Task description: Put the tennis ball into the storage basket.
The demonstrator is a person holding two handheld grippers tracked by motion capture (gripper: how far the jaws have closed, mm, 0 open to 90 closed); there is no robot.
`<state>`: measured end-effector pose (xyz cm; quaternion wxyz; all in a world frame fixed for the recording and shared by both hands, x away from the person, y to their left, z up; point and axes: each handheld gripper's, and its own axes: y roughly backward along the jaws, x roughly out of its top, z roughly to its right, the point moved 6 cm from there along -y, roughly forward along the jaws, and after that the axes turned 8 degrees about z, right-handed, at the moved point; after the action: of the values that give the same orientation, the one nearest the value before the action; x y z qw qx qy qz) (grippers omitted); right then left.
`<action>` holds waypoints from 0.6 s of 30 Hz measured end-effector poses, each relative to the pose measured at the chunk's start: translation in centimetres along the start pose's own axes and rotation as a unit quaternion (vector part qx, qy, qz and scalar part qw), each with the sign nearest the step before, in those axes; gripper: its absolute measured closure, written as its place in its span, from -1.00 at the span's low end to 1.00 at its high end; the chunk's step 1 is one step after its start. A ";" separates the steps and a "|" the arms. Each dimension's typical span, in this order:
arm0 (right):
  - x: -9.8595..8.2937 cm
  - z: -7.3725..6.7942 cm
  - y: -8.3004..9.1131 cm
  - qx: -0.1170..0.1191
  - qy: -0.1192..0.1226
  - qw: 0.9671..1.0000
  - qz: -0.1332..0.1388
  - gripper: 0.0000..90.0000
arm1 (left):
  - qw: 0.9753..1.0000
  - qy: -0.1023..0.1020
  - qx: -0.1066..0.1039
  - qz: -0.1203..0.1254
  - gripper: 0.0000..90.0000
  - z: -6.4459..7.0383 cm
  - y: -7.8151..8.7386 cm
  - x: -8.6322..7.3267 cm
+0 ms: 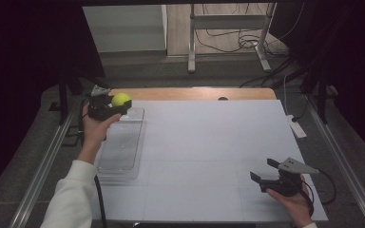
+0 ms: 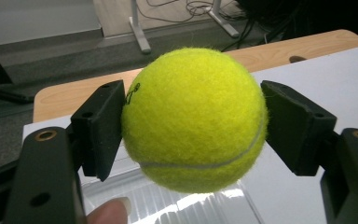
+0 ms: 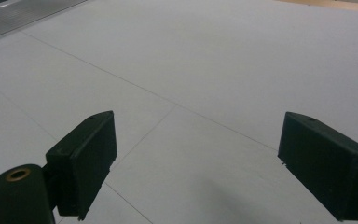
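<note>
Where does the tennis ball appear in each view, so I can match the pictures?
High view: tennis ball upper left, in the left gripper, above the clear tray's far end.
Left gripper view: centre, clamped between both jaws.
Right gripper view: not in it.
Shared landmark: the white table surface.

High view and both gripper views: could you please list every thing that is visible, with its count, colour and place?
fuzzy round tennis ball: one, yellow-green, clamped in the left gripper above the far end of the tray
clear plastic rectangular tray: one, transparent, left side of the table
flat table: one, white top with a wooden far edge
metal stand: one, grey, on the floor beyond the table
power strip: one, white, just off the table's right edge
left gripper: one, black, far left, shut on the ball
right gripper: one, black, near right, jaws apart over bare table
</note>
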<state>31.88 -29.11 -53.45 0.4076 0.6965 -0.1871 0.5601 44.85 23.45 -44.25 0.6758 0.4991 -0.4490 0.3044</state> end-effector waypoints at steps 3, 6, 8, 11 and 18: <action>0.0 0.0 0.0 0.000 0.000 1.000 0.000 -0.73 | 1.000 0.002 0.006 -0.003 -0.40 -0.5 0.0 -0.1; 0.0 0.0 0.0 0.000 -0.001 1.000 0.000 -0.73 | 1.000 0.005 0.013 -0.008 -0.40 -0.9 -0.2 -0.3; 0.0 0.0 0.0 0.000 -0.001 1.000 0.000 -0.73 | 1.000 0.007 0.018 -0.012 -0.40 -1.2 -0.3 -0.4; 0.0 0.1 0.0 0.001 0.000 1.000 0.001 -0.73 | 1.000 0.010 0.023 -0.017 -0.40 -1.6 -0.6 -0.6; 0.0 0.1 0.0 0.001 -0.001 1.000 0.001 -0.73 | 0.999 0.014 0.031 -0.032 -0.40 -2.3 -1.4 -1.2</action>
<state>31.95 -29.24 -53.45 0.4063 0.6973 -0.1874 0.5600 46.27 25.25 -46.14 0.6756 0.5298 -0.4137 0.3028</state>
